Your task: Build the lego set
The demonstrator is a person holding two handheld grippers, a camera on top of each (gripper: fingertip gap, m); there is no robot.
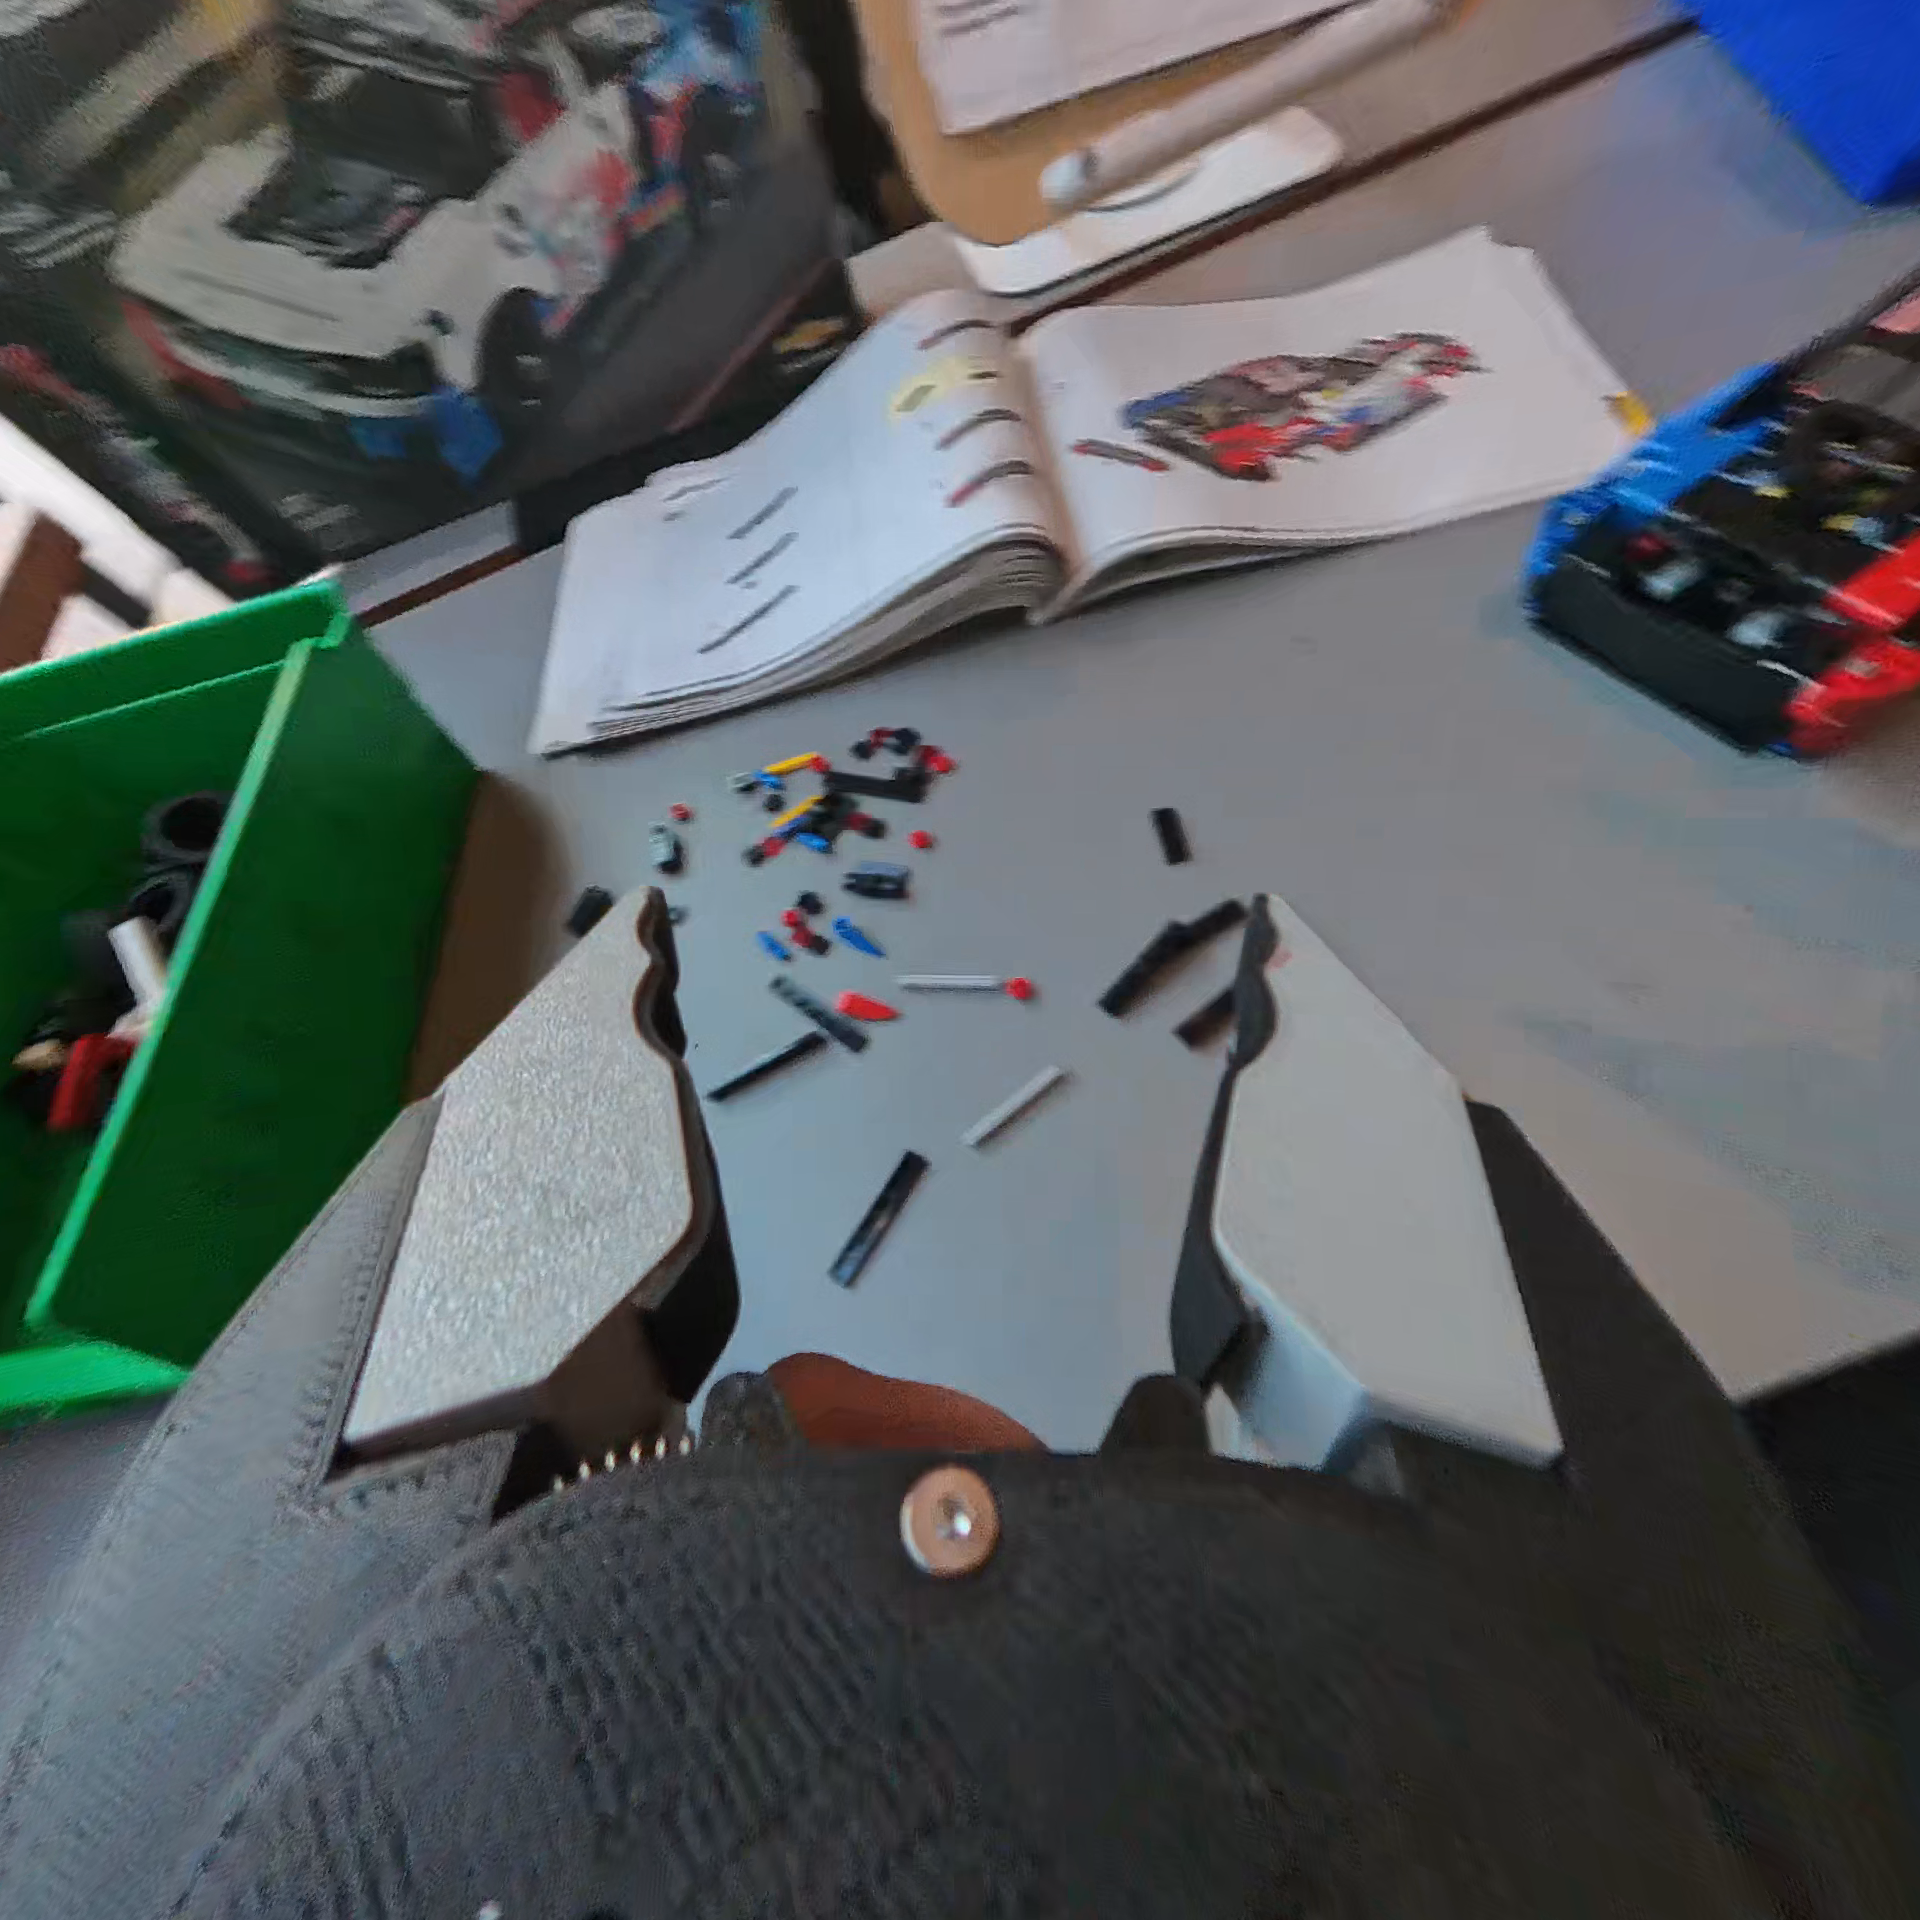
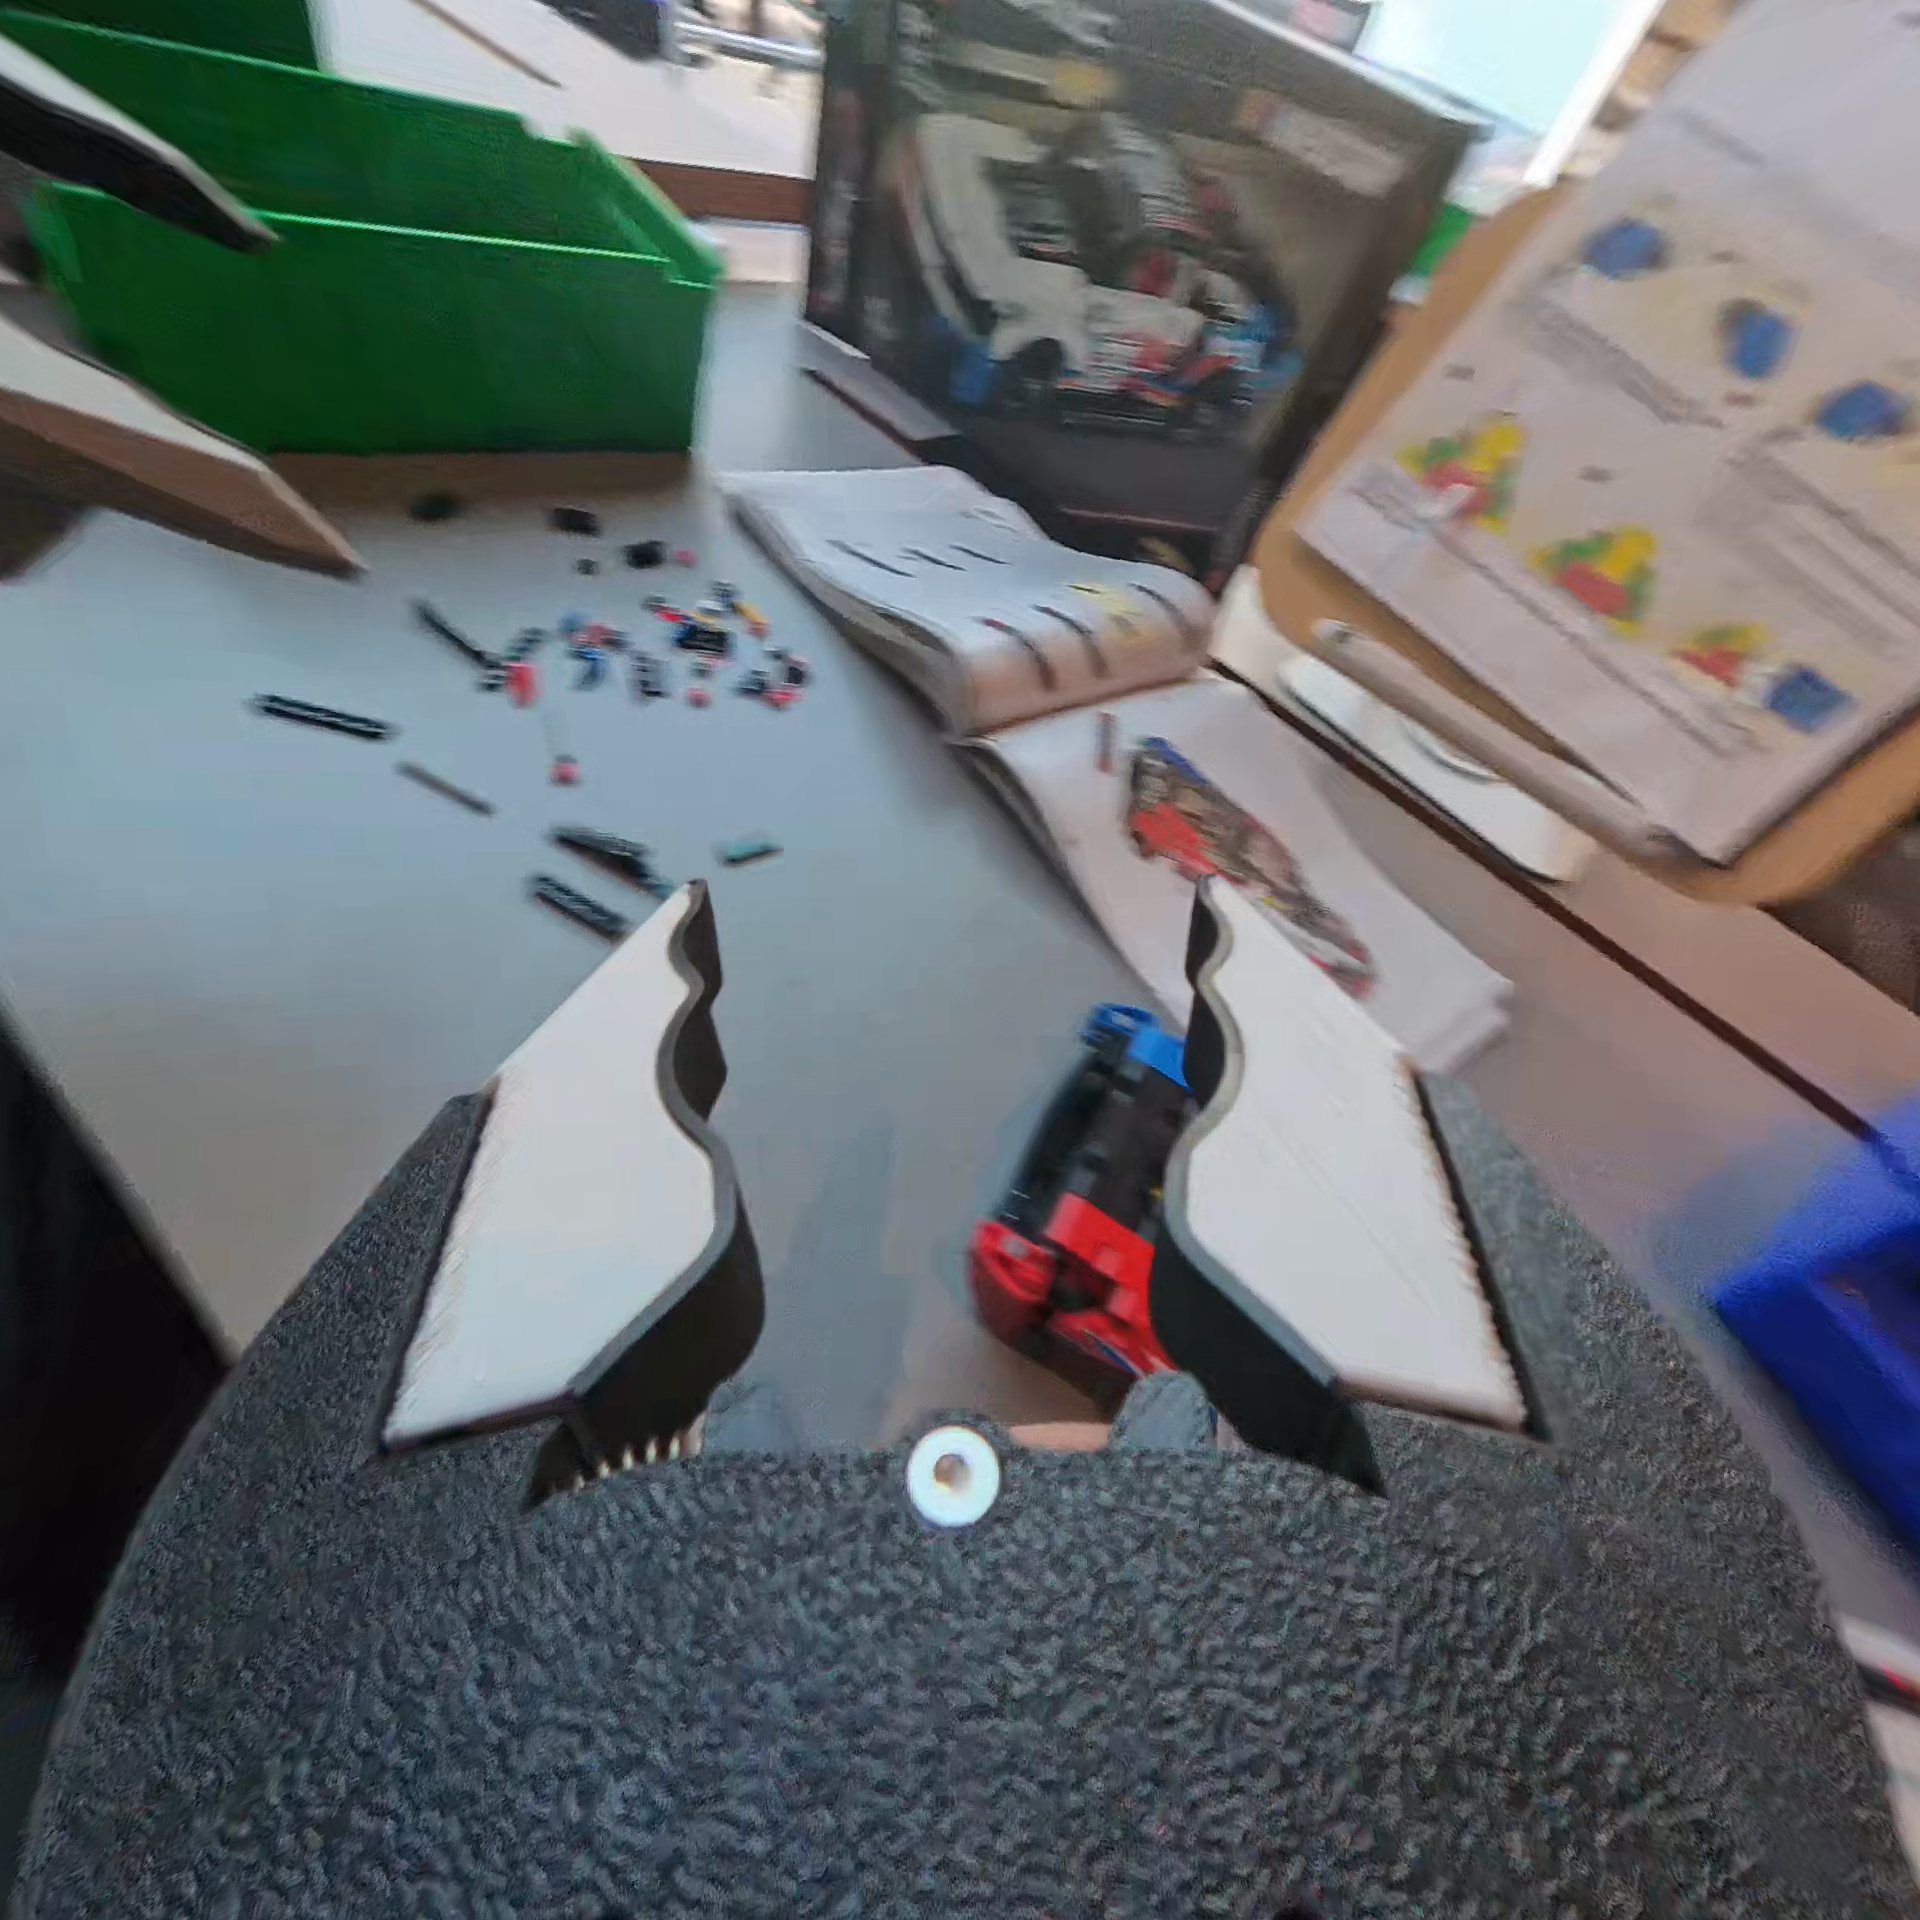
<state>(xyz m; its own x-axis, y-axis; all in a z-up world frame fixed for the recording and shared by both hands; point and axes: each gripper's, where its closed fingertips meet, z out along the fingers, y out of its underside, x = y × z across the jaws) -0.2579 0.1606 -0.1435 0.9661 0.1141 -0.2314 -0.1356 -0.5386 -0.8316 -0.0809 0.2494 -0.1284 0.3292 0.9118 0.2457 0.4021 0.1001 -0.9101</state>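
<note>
A: Both hand-held tools hang above the grey desk [image 1: 1403, 1091], each spread wide and holding nothing. The left gripper [image 1: 956, 914] is over the loose pieces [image 1: 831, 831], strewn mid-desk just in front of the open instruction book [image 1: 1039, 488]; the right gripper [image 2: 951, 899] hangs above the part-built car [image 2: 1081, 1226].

B: Which step is this?

A: By my reading, a pause between steps: picking the next part. The book lies open near the far edge, the set's box [image 1: 343, 281] upright behind it, the green bin [image 1: 260, 935] at the desk's left end.

B: And the next move?

A: Probably settling on one small piece. Several black beams [image 1: 878, 1216] lie flat and thin, so the fingers would need to come down narrow and square to one.

B: How does the car lie?

A: Towards the desk's right end, well apart from the pieces. In the right wrist view its long axis runs from the near edge towards the book, red end nearest, blue end farthest.
</note>
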